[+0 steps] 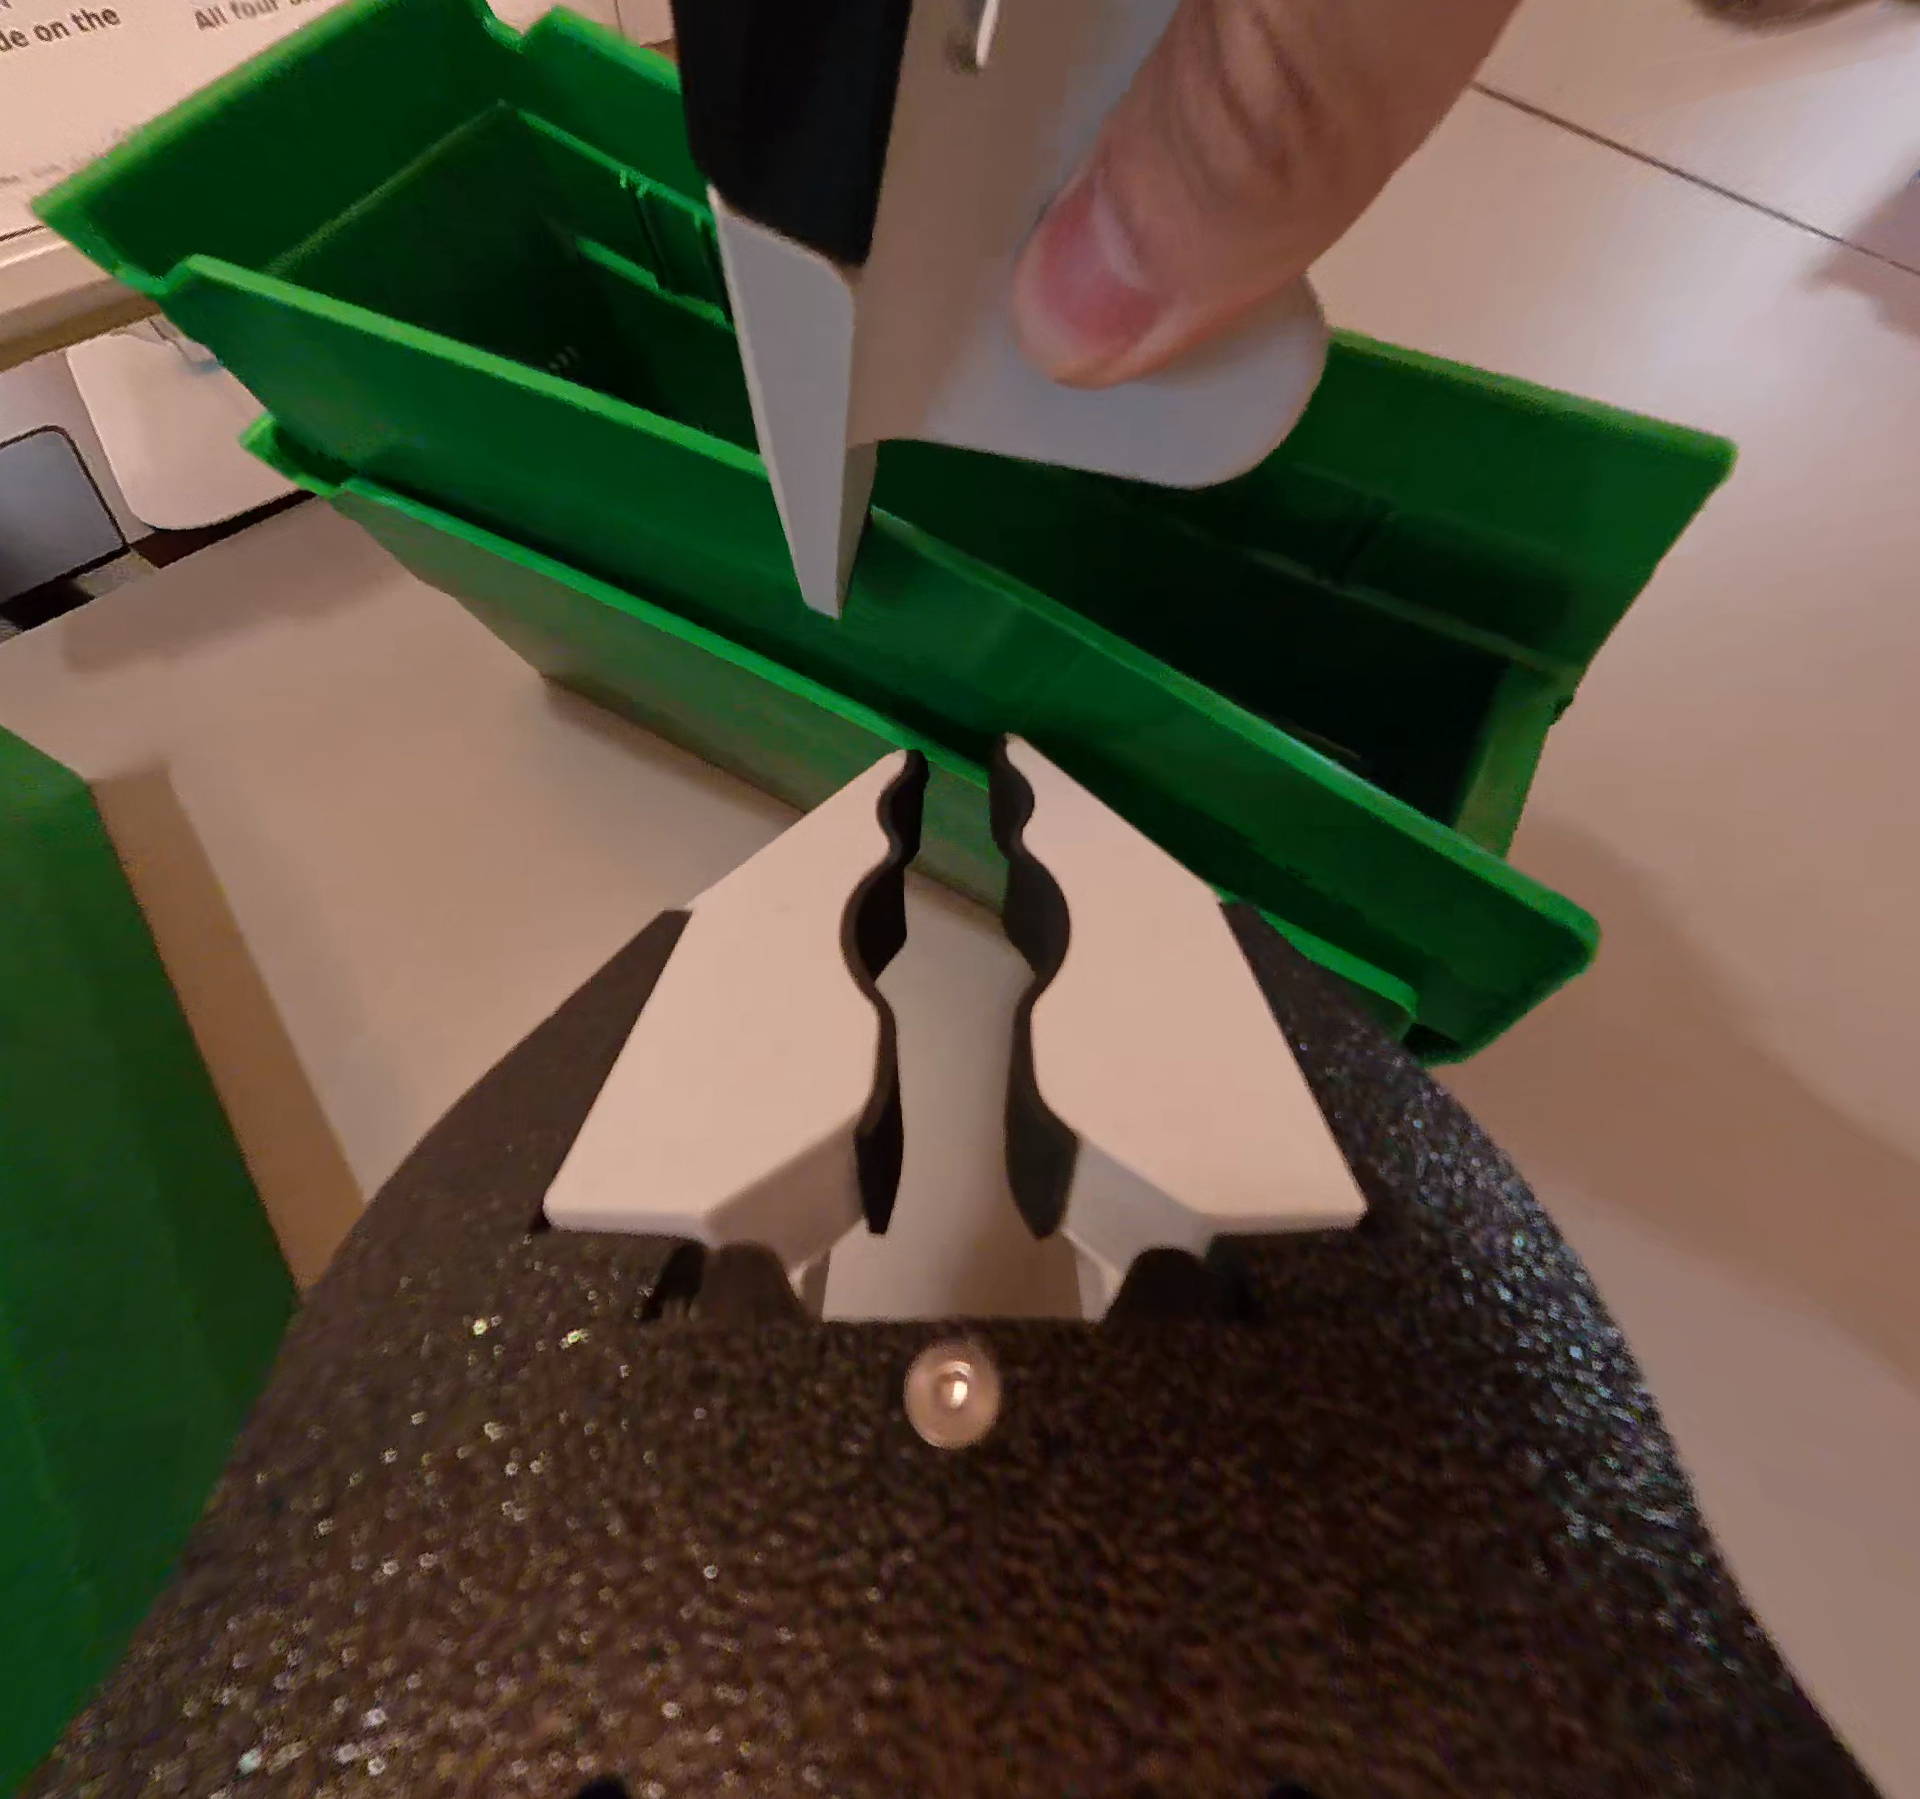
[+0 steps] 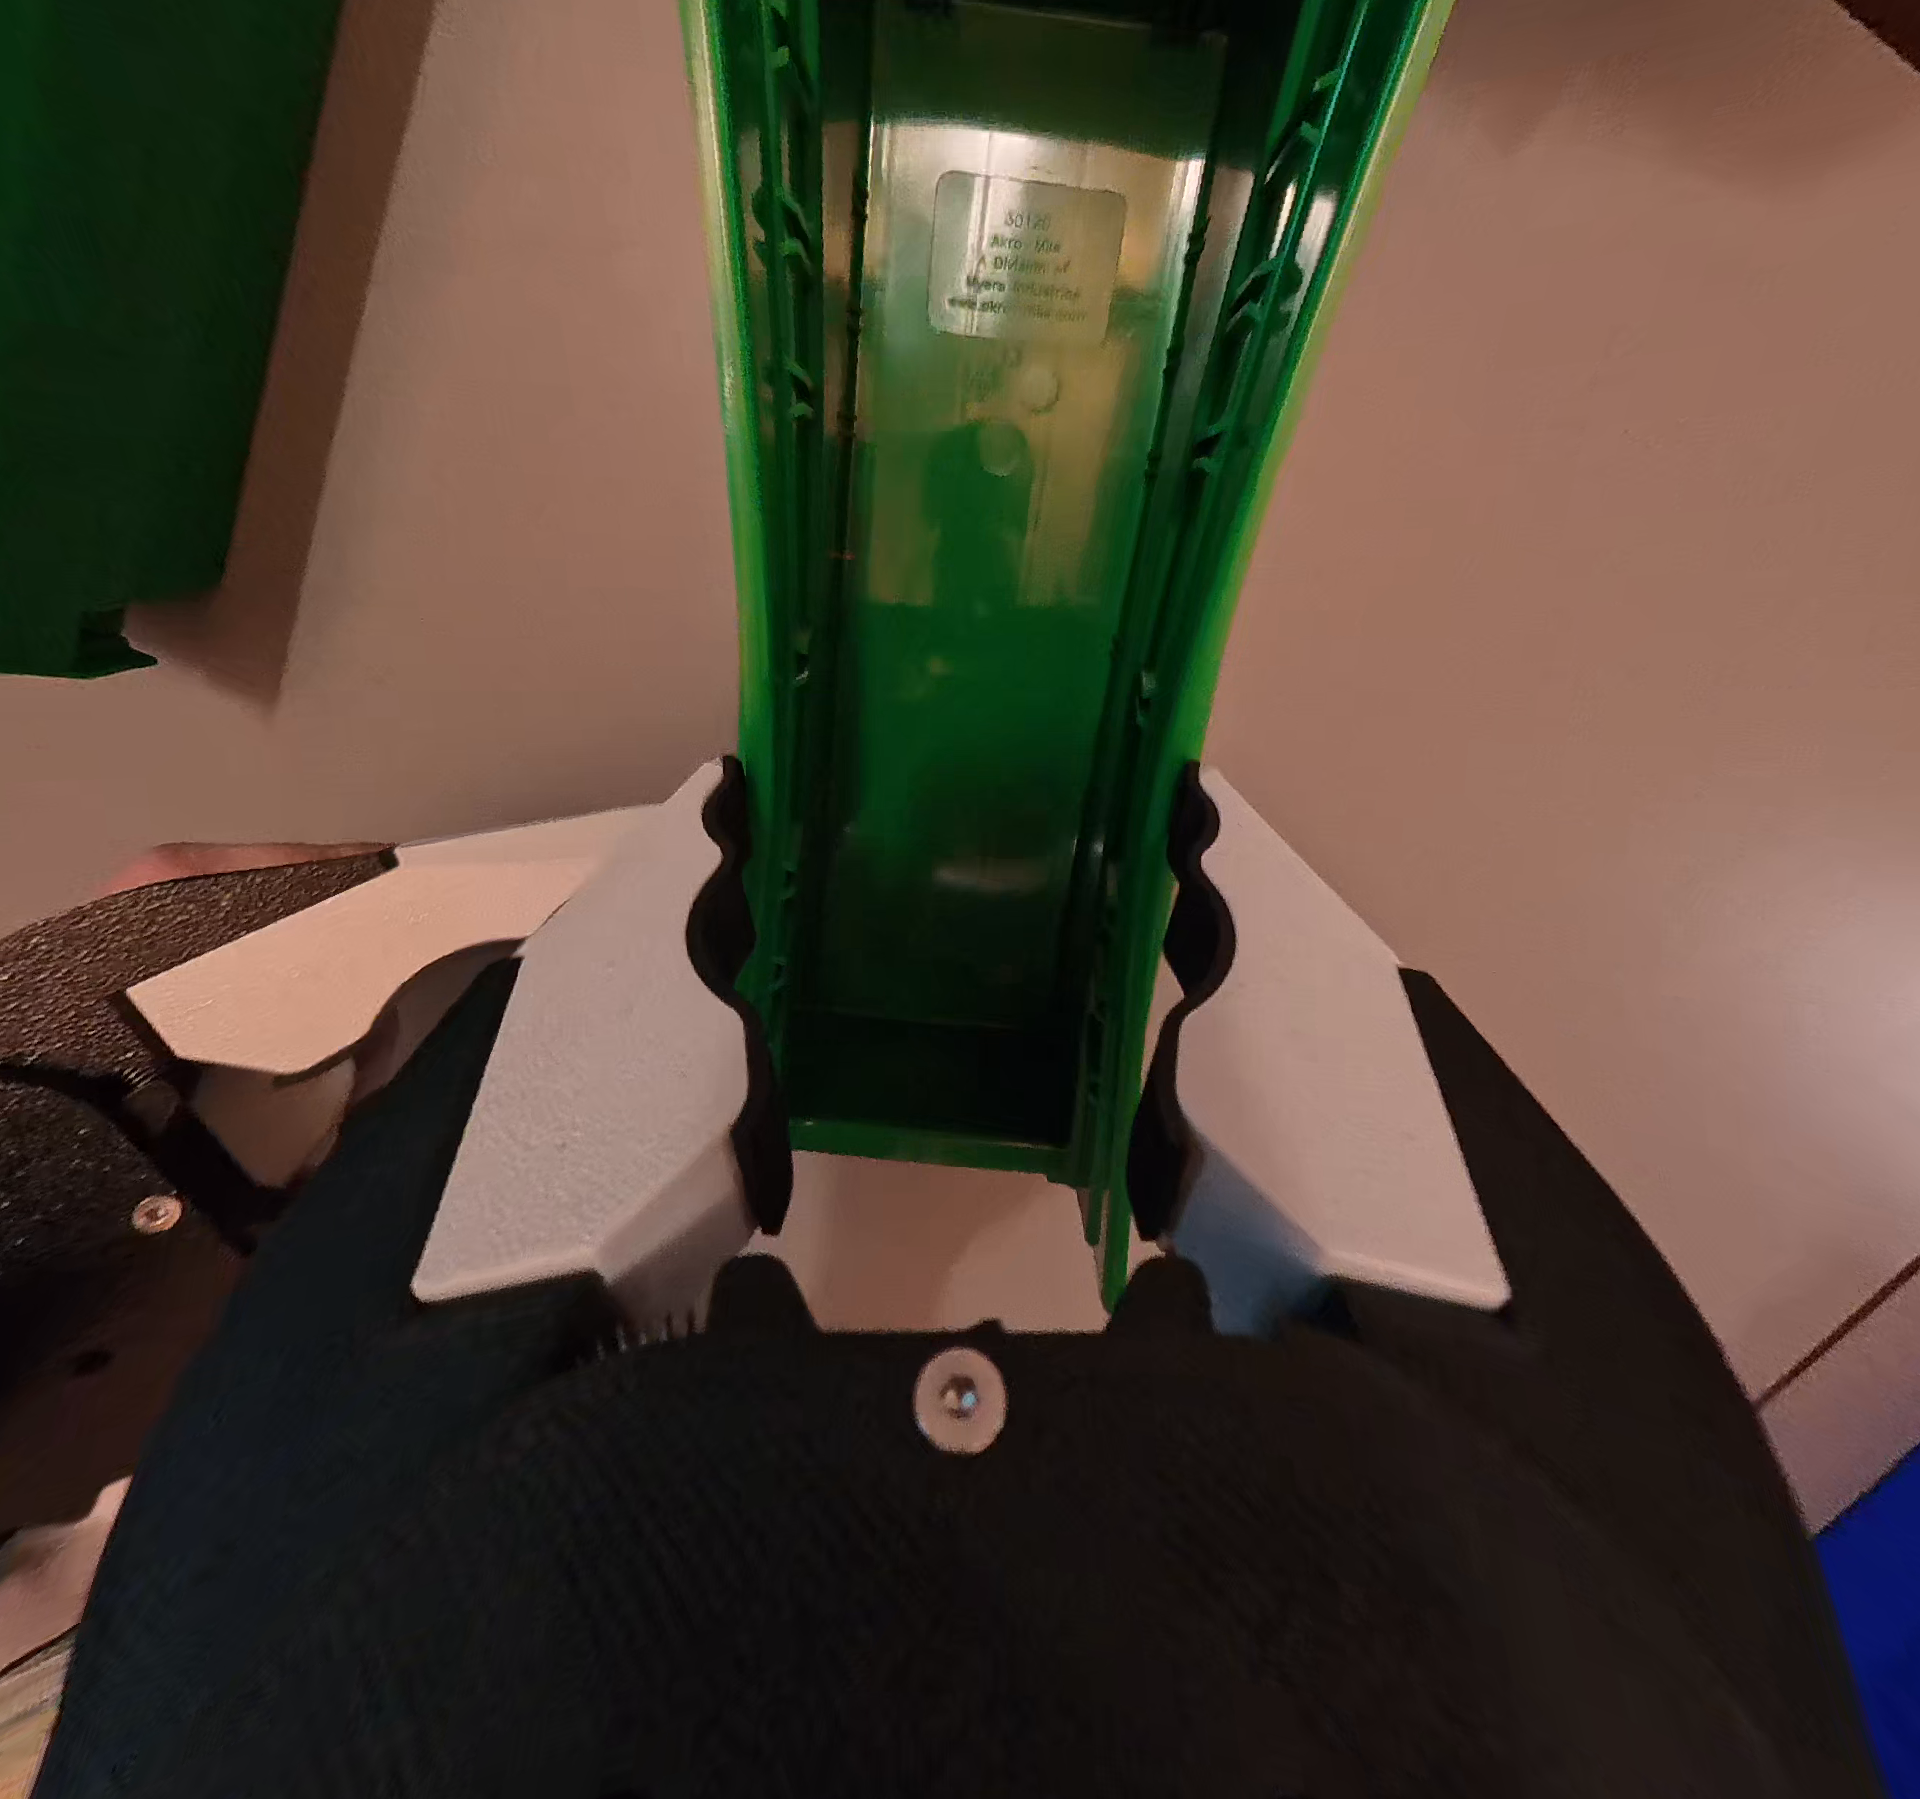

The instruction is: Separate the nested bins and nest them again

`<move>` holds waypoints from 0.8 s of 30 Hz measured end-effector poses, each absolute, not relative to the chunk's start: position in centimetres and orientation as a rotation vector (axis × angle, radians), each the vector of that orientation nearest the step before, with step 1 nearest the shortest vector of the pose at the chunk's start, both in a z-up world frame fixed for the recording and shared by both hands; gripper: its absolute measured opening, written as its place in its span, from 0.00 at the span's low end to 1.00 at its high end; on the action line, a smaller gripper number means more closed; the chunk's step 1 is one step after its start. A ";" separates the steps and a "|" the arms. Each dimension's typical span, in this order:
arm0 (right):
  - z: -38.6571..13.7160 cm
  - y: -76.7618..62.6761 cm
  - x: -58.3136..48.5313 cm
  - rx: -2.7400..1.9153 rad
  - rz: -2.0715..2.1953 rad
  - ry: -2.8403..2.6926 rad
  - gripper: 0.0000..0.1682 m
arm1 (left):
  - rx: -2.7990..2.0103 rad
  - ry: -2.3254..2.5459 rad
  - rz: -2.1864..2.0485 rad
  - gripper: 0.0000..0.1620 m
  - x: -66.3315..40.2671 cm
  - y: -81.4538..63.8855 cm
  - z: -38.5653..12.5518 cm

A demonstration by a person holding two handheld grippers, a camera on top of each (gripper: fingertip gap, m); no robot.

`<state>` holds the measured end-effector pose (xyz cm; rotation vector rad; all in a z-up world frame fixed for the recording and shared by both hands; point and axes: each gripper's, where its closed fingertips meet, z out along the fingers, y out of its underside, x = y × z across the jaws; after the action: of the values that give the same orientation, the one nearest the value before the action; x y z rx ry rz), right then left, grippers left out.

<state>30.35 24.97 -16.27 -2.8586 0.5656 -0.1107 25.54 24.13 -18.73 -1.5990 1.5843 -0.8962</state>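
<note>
Left wrist view: left gripper [image 1: 956,762] has its jaws nearly together at the rim of the outer green bin [image 1: 665,648], seemingly pinching that rim.
Right wrist view: right gripper [image 2: 961,1001] straddles the inner green bin [image 2: 997,606] across its width, pads against both walls.
Location: both nested bins stand on the beige table [image 1: 416,814]; another green bin [image 2: 125,243] lies apart.
Risk 1: outer bin lifts along if friction binds.
Risk 2: thin walls flex, so the grip slips.
</note>
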 end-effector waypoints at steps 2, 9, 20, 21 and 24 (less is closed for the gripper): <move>-15.3 25.1 30.3 -2.849 -0.119 0.557 0.49 | -1.613 1.580 -0.887 0.07 25.4 24.4 -18.8; -9.1 25.1 30.2 -2.748 -0.003 0.562 0.51 | -1.644 1.585 -0.923 0.06 25.0 24.9 -18.9; -1.1 15.4 40.7 -2.541 -0.055 0.862 0.53 | -1.612 1.576 -0.888 0.04 24.7 25.7 -18.5; -1.4 14.2 41.8 -2.519 -0.048 0.901 0.53 | -1.609 1.573 -0.896 0.04 24.8 25.6 -18.5; -3.3 11.0 45.2 -2.462 -0.038 1.019 0.53 | -1.600 1.572 -0.873 0.04 24.8 25.6 -18.4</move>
<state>45.24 10.95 -3.31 -2.4623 1.0189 -0.0376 24.81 25.63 -18.44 -1.6000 1.5719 -0.8727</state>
